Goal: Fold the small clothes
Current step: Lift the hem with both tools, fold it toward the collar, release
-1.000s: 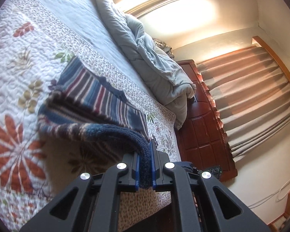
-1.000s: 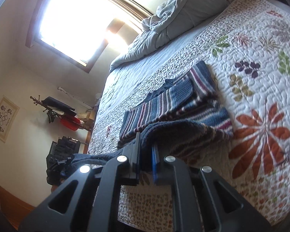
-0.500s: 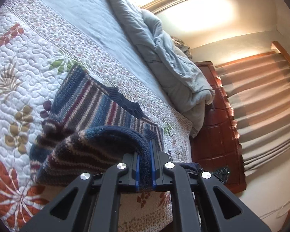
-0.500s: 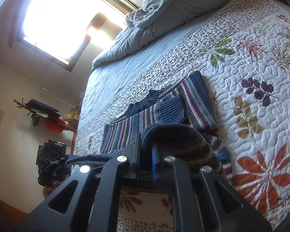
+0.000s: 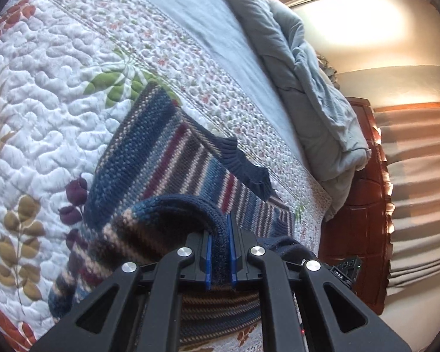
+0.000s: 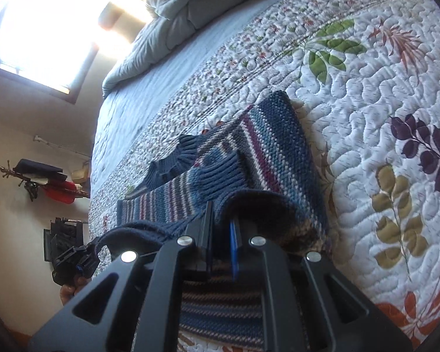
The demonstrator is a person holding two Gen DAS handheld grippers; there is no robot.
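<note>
A small striped knit sweater (image 5: 161,158) in blue, maroon and cream lies on the floral quilt (image 5: 44,88), its dark ribbed collar (image 5: 243,164) toward the far side. My left gripper (image 5: 219,234) is shut on the sweater's dark blue hem and holds it folded over the body. In the right wrist view the same sweater (image 6: 272,146) lies ahead, and my right gripper (image 6: 220,226) is shut on the hem's other corner. The other gripper (image 6: 70,261) shows at the left, linked by the raised hem.
A rumpled grey duvet (image 5: 308,73) is heaped at the head of the bed. A dark wooden cabinet (image 5: 358,205) and curtains (image 5: 419,190) stand beyond the bed's edge. A bright window (image 6: 44,23) and a wall rack (image 6: 44,182) show in the right wrist view.
Both grippers have carried the hem forward and lower over the sweater, toward the collar. The folded part now covers more of the body.
</note>
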